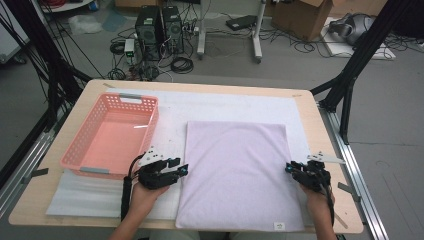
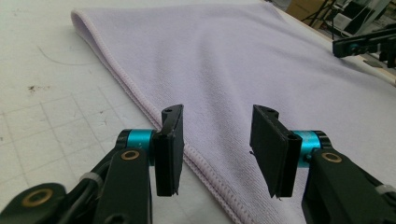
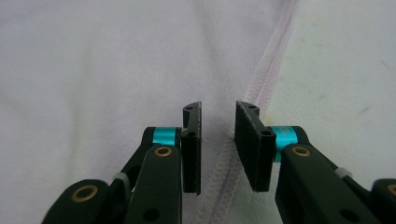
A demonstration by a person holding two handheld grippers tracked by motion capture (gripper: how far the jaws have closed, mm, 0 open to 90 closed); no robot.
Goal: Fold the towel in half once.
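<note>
A lilac towel [image 1: 235,170] lies folded flat on a white mat [image 1: 225,102]. My left gripper [image 1: 184,170] rests at the towel's left edge, about halfway down. In the left gripper view its jaws stand open [image 2: 217,114] astride the stitched hem of the towel [image 2: 233,60], with nothing pinched. My right gripper [image 1: 289,167] sits at the towel's right edge. In the right gripper view its jaws [image 3: 218,108] stand a narrow gap apart above the hem of the towel [image 3: 93,70], and the pads are not pressing on it.
A pink plastic basket [image 1: 120,97] stands to the left of the towel, with nothing in it. The wooden table [image 1: 311,120] ends just right of the mat. Beyond the table, computers, cables and boxes lie on the floor.
</note>
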